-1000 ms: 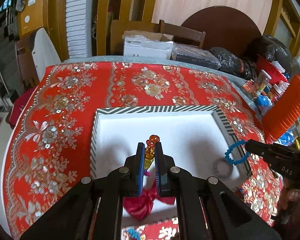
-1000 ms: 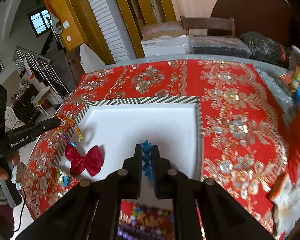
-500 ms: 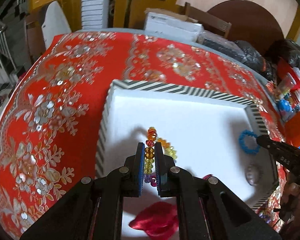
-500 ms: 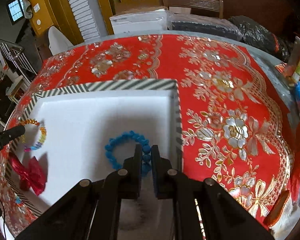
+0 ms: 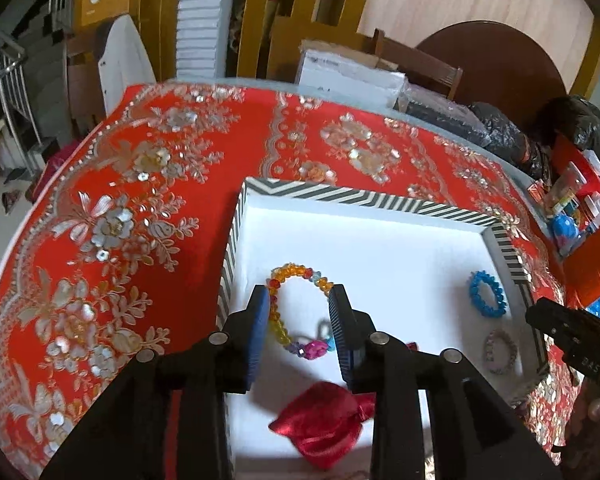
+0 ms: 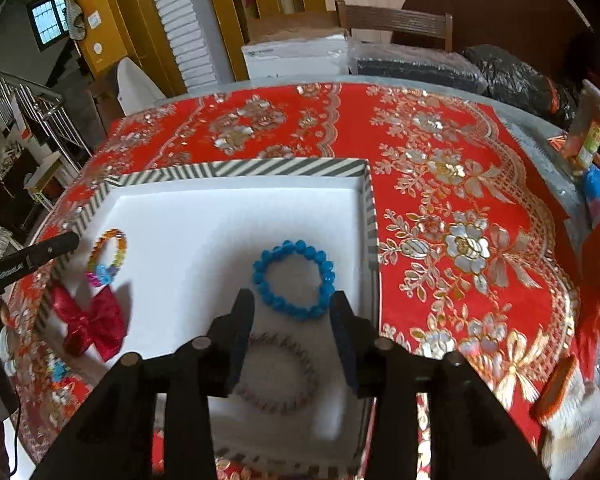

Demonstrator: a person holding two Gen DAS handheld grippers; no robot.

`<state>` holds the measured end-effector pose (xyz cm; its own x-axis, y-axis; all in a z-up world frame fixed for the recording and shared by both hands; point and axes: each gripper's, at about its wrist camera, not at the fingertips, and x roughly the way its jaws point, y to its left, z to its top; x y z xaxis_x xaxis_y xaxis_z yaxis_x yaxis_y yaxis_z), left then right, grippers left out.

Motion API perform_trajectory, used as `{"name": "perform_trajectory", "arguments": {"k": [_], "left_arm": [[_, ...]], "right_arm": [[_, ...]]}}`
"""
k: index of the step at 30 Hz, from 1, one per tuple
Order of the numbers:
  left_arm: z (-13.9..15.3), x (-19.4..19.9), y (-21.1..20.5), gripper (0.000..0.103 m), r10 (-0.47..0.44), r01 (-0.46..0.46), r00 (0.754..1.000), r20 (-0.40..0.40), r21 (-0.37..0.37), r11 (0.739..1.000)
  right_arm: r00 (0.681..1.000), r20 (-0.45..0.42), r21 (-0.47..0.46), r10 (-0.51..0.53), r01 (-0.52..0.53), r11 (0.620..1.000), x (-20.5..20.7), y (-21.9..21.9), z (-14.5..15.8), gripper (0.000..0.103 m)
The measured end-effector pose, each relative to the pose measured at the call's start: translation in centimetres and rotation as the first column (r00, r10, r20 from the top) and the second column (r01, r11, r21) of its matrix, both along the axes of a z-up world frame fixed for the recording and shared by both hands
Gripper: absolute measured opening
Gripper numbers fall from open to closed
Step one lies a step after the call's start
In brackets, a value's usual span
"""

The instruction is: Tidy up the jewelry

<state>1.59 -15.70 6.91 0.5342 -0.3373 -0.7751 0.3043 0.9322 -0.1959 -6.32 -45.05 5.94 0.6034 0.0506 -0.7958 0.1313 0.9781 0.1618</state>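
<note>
Blue bracelet (image 6: 294,280) between parted right claw (image 6: 292,300) fingers

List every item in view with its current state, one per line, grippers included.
Left gripper: open, empty.
Right gripper: open, empty.
Multicolored bracelet: lying flat in the tray, between the left fingers.
Blue bracelet: lying flat in the tray, released.
Pale bracelet: flat in the tray, blurred.
Red bow: lying in the tray.
Striped tray: resting on the tablecloth.
</note>
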Motion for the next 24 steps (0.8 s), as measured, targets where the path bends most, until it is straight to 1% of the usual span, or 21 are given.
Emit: {"name": "perform_trajectory", "arguments": {"k": [2,6,11,15,19,24], "left_arm": [[0.8,-1.0,0.0,0.02,-0.003,0.003,1.0,0.021,0.007,1.0],[2.2,-3.2,-0.3,0.02,-0.017,0.016,0.997,0.07,0.023,1.0],[3.3,-5.9,-0.9,0.02,-0.036,0.032,0.993,0.109,0.039,0.999],[3.8,-7.9,-1.5,0.02,-0.051,0.044,0.99,0.129,0.054,0.998],[4.4,-9.7,-1.7,0.02,-0.05,0.04,0.987,0.153,0.064,0.997],[4.4,-11.6,-1.8,0.02,-0.055,0.048,0.987,0.149,0.054,0.997]], "right_arm": [[1.0,0.01,0.0,0.003,-0.003,1.0,-0.9,0.4,0.5,0.052],[1.0,0.021,-0.002,0.009,-0.009,1.0,-2.9,1.4,1.2,0.053],[0.999,0.043,0.017,0.003,-0.004,1.0,-5.4,2.5,1.9,0.055],[0.998,0.065,0.018,-0.003,0.002,1.0,-7.3,3.4,2.4,0.058],[0.996,0.084,0.006,-0.009,0.009,1.0,-9.3,4.3,2.8,0.059],[0.995,0.095,-0.003,-0.011,0.012,1.0,-10.8,5.1,3.0,0.06]]}}
